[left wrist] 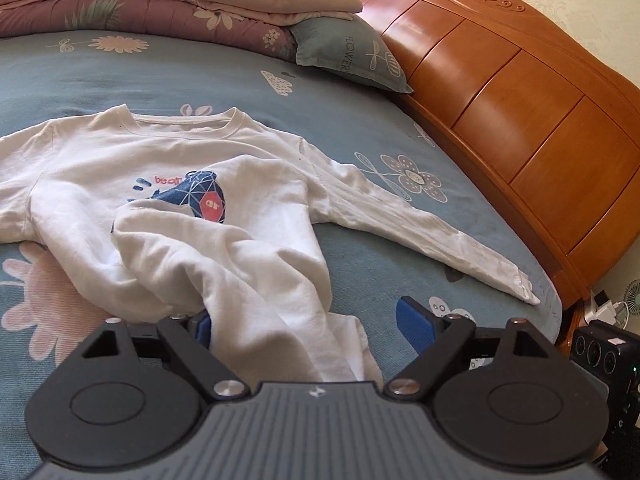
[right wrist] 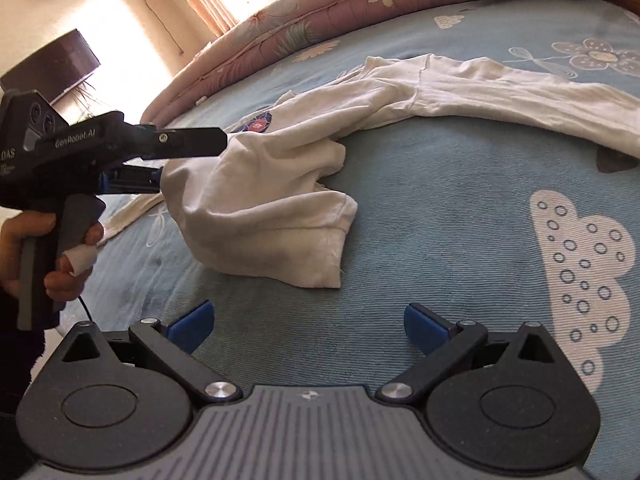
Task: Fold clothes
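**White shirt half bunched on the bed, both grippers wide**

The shirt is white with long sleeves and lies face up on the blue flowered bedsheet. A blue and red print shows on the chest, partly covered by cloth. The collar points to the folded quilt at the far side. One sleeve lies stretched out flat toward the wooden headboard. The lower part of the shirt is pulled up in a loose, wrinkled heap, and its hem runs down between the fingers of the left gripper.

The left gripper points downward at the bed with its jaws wide. Cloth lies against its left blue pad, while the right pad stands clear of it, so the shirt seems only draped there, not clamped. In the right wrist view a hand holds this gripper by the grip from the left side.

The right gripper is fully wide, with only bedsheet between its pads, just short of the hem corner.

The far sleeve is cut off at the left edge of the left wrist view. The heap hides the left gripper's fingertips in the right wrist view.
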